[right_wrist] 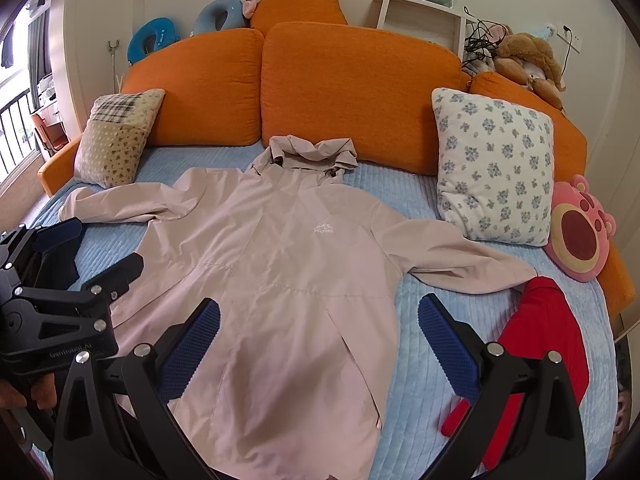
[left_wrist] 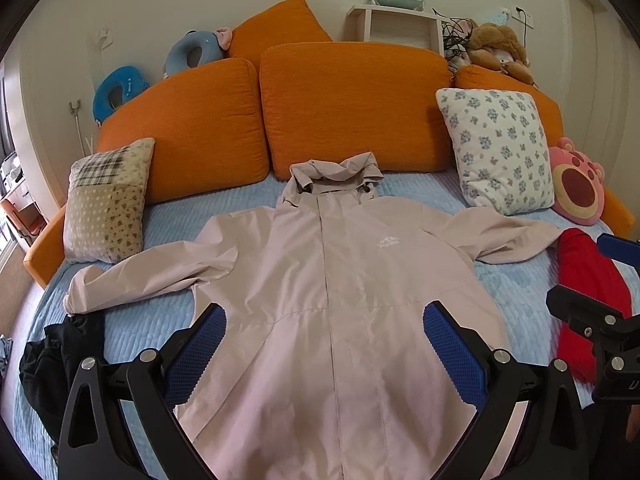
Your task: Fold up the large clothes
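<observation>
Left hand-held gripper [left_wrist: 324, 344]: jaws spread wide, holding nothing, poised over the lower half of the jacket.
Right hand-held gripper [right_wrist: 318, 340]: jaws spread wide, empty, over the jacket's hem on its right side.
Jacket [left_wrist: 340, 272]: one, pale pink, directly ahead of both grippers; flat on the bed [left_wrist: 168, 320], front up, closed down the middle, both sleeves out sideways, hood farthest away.
Red garment [left_wrist: 588, 292]: one, bunched, right of the jacket, beside the sleeve end.
Black garment [left_wrist: 52, 360]: one, heaped, left of the left gripper.
Progress: apparently no fold made; jacket only laid out. Sleeves and body remain to fold; two other garments wait.
Pillows, farther back: patchwork pillow [left_wrist: 108, 200], one; floral pillow [left_wrist: 500, 148], one.
Orange cushions [left_wrist: 352, 104]: at least three, behind the hood.
</observation>
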